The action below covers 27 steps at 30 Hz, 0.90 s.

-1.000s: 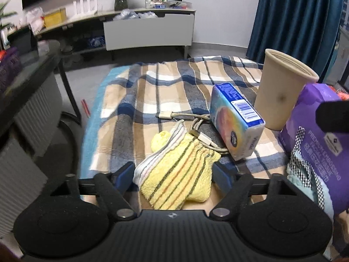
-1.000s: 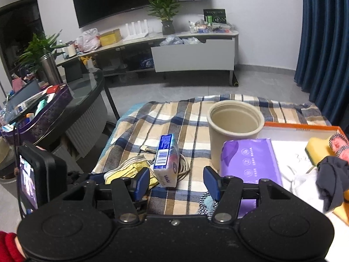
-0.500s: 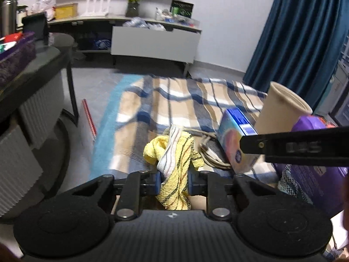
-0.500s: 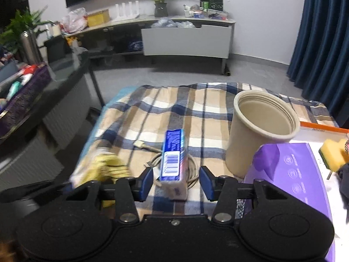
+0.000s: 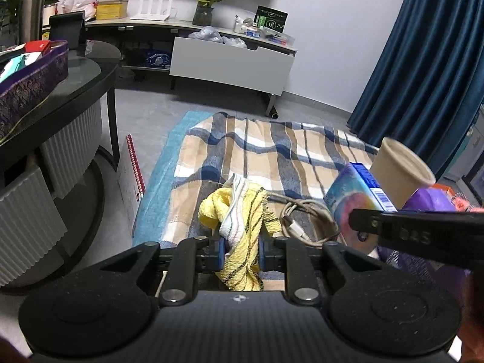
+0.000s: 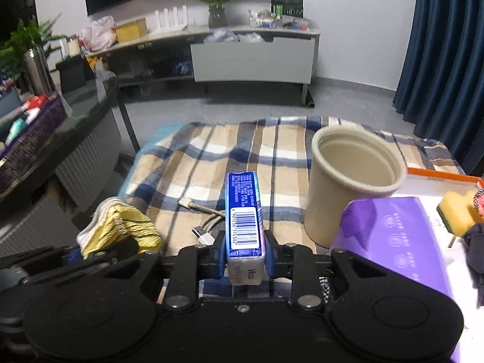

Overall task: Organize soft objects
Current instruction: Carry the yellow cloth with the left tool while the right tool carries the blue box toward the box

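A yellow striped cloth [image 5: 242, 211] hangs bunched between the blue pads of my left gripper [image 5: 240, 246], which is shut on it just above the plaid blanket [image 5: 272, 151]. The same cloth [image 6: 121, 227] shows at the lower left of the right wrist view. My right gripper [image 6: 245, 255] straddles a blue tissue pack [image 6: 243, 211] standing on edge. Its jaws are closing and both pads touch the pack's sides. One right finger [image 5: 417, 236] crosses in front of that pack [image 5: 351, 199] in the left wrist view.
A coiled white cable [image 6: 205, 227] lies beside the pack. A beige cup [image 6: 348, 181] stands to the right, by a purple tissue bag [image 6: 393, 233]. An orange-rimmed box [image 6: 438, 177] holds a yellow sponge [image 6: 456, 211] and dark fabric. A round dark table [image 5: 60, 90] stands to the left.
My left gripper went from open around the yellow cloth to shut on it and raised it off the blanket. My right gripper moved in over the blue pack and narrowed onto it.
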Tool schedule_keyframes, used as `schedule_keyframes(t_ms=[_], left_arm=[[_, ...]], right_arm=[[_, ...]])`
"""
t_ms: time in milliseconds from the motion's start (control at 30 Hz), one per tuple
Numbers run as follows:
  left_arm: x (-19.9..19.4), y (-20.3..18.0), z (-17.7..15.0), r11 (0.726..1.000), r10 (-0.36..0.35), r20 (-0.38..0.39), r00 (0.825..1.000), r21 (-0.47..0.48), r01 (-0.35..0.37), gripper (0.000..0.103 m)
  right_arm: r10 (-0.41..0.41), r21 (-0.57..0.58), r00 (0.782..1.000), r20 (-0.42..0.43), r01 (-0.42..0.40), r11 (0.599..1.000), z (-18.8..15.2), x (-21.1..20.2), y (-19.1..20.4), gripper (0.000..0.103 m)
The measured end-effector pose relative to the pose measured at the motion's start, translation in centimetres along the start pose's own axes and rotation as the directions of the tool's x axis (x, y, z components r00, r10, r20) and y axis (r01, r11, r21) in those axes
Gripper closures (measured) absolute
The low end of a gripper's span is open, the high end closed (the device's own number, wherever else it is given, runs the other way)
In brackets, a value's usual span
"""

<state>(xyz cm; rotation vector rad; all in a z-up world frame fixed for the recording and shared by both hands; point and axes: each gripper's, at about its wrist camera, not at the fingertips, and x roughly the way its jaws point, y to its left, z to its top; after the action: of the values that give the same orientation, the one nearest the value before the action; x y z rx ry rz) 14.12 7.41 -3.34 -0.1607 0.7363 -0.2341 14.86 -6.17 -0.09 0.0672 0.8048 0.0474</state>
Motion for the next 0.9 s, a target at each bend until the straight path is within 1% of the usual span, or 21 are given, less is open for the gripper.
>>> schedule_keyframes(t_ms=[100, 200, 333, 433, 567, 900], left_arm=[[-0.8, -0.3, 0.3, 1.000, -0.008, 0.008, 1.000, -0.015, 0.008, 0.082], [-2.1, -1.0, 0.7, 1.000, -0.004, 0.030, 1.000, -0.006, 0.004, 0.082], [-3.8, -1.9, 1.2, 1.000, -0.010, 0.052, 0.999, -0.029, 0.011, 0.082], [-4.9, -3.2, 1.6, 1.000, -0.001, 0.074, 0.997, -0.016, 0.002, 0.082], [-5.5, -4.8, 1.7, 1.000, 0.011, 0.077, 0.997, -0.011, -0.010, 0.082], [-6.7, -7.9, 1.5, 0.999, 0.027, 0.081, 0.996, 0.021, -0.029, 0.082]], right_arm=[[0.024, 0.004, 0.999, 0.032, -0.024, 1.000, 0.3, -2.0, -0.3, 0.073], [0.053, 0.012, 0.997, 0.063, -0.053, 0.998, 0.5, -4.2, -1.0, 0.073], [0.067, 0.024, 0.994, 0.091, -0.070, 0.997, 0.8, -6.4, -1.9, 0.073], [0.068, 0.017, 0.991, 0.113, -0.071, 0.997, 1.0, -8.0, -2.7, 0.073], [0.065, 0.007, 0.988, 0.140, -0.067, 0.998, 1.0, -9.5, -3.7, 0.073], [0.071, 0.007, 0.983, 0.170, -0.073, 0.997, 0.4, -11.8, -7.0, 0.072]])
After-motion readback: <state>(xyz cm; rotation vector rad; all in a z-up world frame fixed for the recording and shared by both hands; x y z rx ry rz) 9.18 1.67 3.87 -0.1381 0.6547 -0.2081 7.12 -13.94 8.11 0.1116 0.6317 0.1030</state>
